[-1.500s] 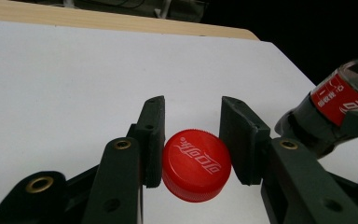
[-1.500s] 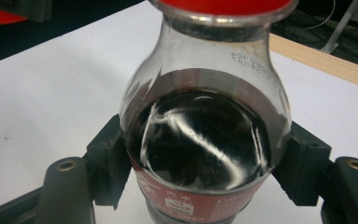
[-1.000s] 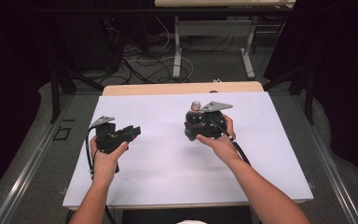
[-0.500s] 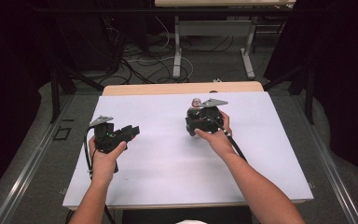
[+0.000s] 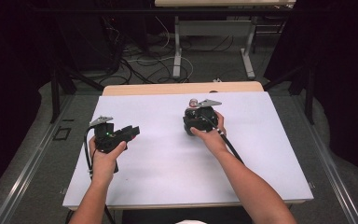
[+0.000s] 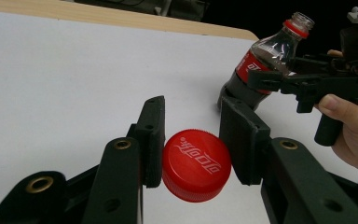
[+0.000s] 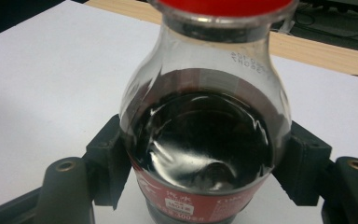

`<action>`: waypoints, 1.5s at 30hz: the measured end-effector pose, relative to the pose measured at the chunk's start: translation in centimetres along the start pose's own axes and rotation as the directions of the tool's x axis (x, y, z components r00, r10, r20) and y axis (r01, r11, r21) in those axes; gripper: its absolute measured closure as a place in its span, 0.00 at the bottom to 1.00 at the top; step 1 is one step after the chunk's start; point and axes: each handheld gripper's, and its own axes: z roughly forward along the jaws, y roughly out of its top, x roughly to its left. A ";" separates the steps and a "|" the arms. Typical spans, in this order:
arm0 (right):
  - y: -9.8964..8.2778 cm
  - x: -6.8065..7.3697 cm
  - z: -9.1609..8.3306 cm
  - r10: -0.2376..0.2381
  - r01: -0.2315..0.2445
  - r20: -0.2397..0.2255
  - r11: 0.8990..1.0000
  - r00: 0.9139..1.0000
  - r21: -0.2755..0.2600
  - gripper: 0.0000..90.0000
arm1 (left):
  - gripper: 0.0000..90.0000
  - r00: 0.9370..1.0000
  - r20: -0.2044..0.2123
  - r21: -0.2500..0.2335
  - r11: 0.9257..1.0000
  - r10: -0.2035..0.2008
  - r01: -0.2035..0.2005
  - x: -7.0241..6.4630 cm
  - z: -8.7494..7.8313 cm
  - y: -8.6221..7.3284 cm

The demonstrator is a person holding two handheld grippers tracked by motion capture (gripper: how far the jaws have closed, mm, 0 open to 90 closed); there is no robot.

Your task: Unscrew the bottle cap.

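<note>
The cola bottle [image 7: 204,140] sits clamped around its shoulder between the jaws of my right hand-held gripper [image 5: 199,117], leaning and with its neck open; from the left gripper view I can't tell whether its base rests on the white tabletop [image 5: 168,163] or hangs just above it. The red cap [image 6: 196,165] is pinched by its rim between the jaws of my left hand-held gripper [image 6: 192,140], lifted off the tabletop well to the left of the bottle. I judge the cap is off and the bottle is being set down or steadied. If the cap is to go back on, I would need to bring it over the open mouth, square it to the thread and turn. The left gripper view gives me the cap's printed top and the bottle's open neck [image 6: 299,22]; the right gripper view gives the dark liquid level and the label up close. The high view gives how far apart my two hands are.
</note>
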 end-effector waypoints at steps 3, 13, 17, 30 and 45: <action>-0.1 0.2 0.4 -0.001 0.001 -0.003 1.000 1.000 0.002 0.33 | 0.69 1.000 0.000 0.002 1.000 0.004 -0.004 0.1 0.0 0.0; -0.5 1.6 1.1 -0.009 0.009 -0.022 1.000 1.000 0.011 0.33 | 0.69 1.000 -0.001 0.010 1.000 0.011 -0.011 -0.1 0.2 -0.1; -0.7 2.1 1.3 -0.021 0.021 -0.009 1.000 1.000 0.004 0.33 | 0.69 1.000 -0.002 0.013 1.000 0.010 -0.010 -0.1 0.2 -0.1; -1.0 2.5 1.5 -0.024 0.024 -0.015 1.000 1.000 -0.007 0.30 | 0.69 1.000 -0.001 0.012 1.000 0.002 -0.002 -0.2 0.4 -0.3; -1.2 2.5 1.5 -0.032 0.032 -0.026 0.999 0.999 0.007 0.17 | 0.69 1.000 -0.005 0.010 1.000 0.002 -0.002 0.1 0.3 -0.2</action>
